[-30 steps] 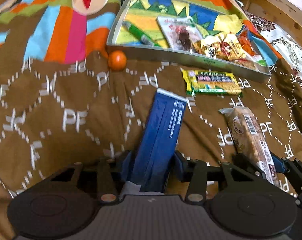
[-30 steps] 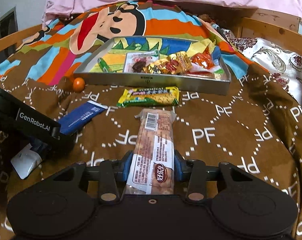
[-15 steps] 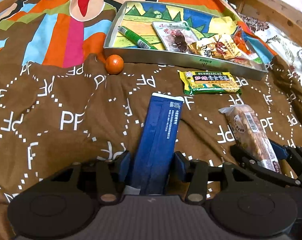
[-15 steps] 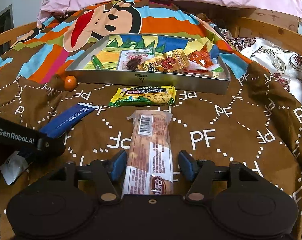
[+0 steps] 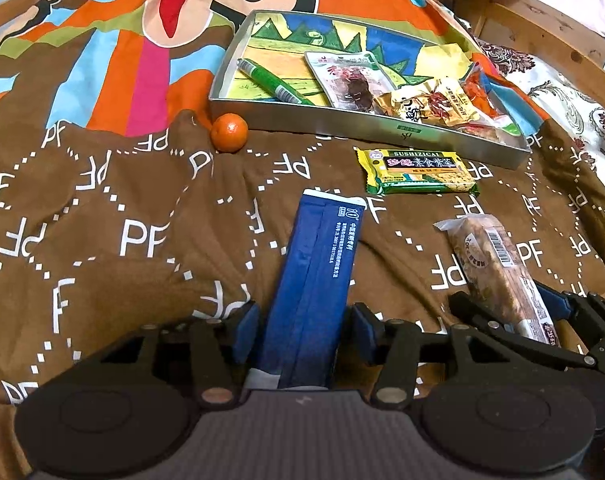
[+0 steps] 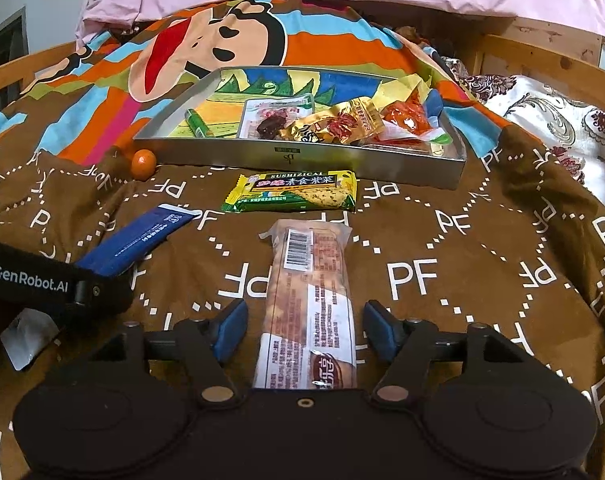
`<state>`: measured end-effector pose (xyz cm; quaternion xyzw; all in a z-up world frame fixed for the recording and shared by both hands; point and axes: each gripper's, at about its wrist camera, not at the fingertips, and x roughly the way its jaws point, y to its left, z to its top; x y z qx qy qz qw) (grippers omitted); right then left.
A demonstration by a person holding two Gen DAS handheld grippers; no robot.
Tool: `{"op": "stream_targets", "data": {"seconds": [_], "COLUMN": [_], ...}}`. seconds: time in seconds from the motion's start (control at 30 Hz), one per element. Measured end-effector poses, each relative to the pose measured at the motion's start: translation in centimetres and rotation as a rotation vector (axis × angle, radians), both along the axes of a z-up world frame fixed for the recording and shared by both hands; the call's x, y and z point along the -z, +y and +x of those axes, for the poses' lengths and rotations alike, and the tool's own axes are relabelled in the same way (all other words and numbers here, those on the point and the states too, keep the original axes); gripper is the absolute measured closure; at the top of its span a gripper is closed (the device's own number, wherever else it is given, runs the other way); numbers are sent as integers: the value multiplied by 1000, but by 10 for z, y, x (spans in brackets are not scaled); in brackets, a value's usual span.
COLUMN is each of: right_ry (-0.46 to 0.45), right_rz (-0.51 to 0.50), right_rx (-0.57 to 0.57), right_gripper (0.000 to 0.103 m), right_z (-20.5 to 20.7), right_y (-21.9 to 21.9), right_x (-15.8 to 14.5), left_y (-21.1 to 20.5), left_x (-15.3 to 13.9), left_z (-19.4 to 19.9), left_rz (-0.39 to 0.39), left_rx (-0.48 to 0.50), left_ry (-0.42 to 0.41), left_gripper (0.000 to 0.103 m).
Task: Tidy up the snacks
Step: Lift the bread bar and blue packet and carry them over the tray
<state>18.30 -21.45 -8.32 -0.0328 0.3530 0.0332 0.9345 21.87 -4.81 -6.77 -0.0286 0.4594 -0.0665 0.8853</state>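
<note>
The left hand-held gripper (image 5: 302, 330) sits released around the blue packet (image 5: 316, 292), and the right hand-held gripper (image 6: 304, 330) is also released, pads clear on both sides of the long biscuit pack (image 6: 310, 304); both snacks lie on the bed blanket (image 6: 442, 240), short of the tray (image 6: 302, 160). If the 2 grippers close without centring, the slick wrappers could slide out or drag soft blanket folds in. The orange (image 5: 229, 133) beside the tray could roll if the blanket is tugged.
</note>
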Motion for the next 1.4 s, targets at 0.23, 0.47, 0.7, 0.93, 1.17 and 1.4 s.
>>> {"op": "stream_targets", "data": {"seconds": [0.23,0.47,0.7,0.93,1.17,1.4], "right_ry": [-17,-26,-152,-295,-389,-442], "right_rz": [-12,-43,-96,-101,-59,8], "right_rx": [-12,-47,-90,-77,-70,-41], "right_gripper": [61,62,62,62,62,62], "right_z": [-5,-21,-66,-96,-104,-96], "right_y": [3,6,5,0,-5,-16], "right_x": [-1,-6,-24,-44,-57,-74], "left_y": [-6,-5,2,4,-8,-16], "left_x": [0,-6,-23,-56,-80,-88], "left_z": [-8,-32,-71,-90,-95,-95], "left_rz": [49,22,-45,-2,9,21], "left_rx": [-15,-84,-145,-159,-146,-137], "left_ry": [-29,-54,-126,-244,-346,-397], "left_gripper": [59,63,64,64,64,64]}}
